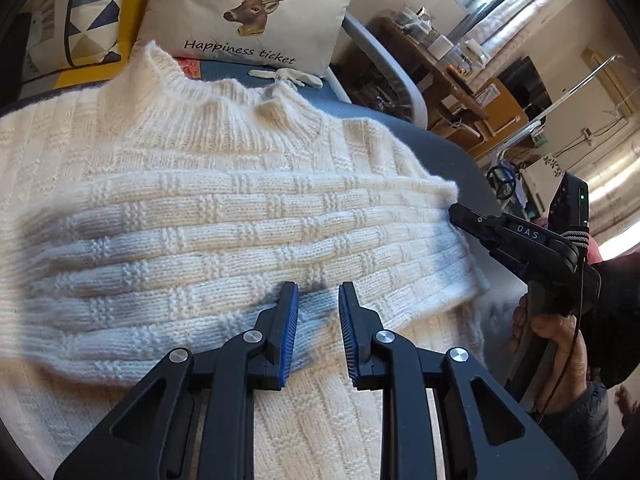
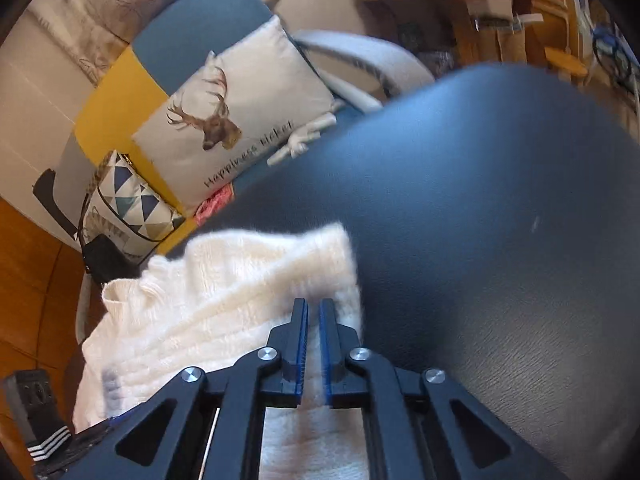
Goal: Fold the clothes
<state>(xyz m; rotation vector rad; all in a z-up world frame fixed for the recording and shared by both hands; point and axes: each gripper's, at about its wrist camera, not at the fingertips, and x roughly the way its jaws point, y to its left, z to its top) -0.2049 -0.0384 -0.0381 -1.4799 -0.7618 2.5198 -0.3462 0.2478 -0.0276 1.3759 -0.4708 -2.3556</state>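
Folding neatly here is depending on keeping the sleeve flat across the body of the cream sweater [image 1: 224,216], which is lying spread on the dark counter [image 2: 480,208]. The left gripper [image 1: 318,300] is hovering open over the folded sleeve, holding nothing; the right gripper [image 2: 314,312] is sitting nearly closed at the sweater's right edge, possibly pinching knit.

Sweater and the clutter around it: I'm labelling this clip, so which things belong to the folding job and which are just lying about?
Job:
sweater
left gripper
right gripper
dark surface underneath

Lying about:
deer cushion
triangle-pattern cushion
cluttered shelf
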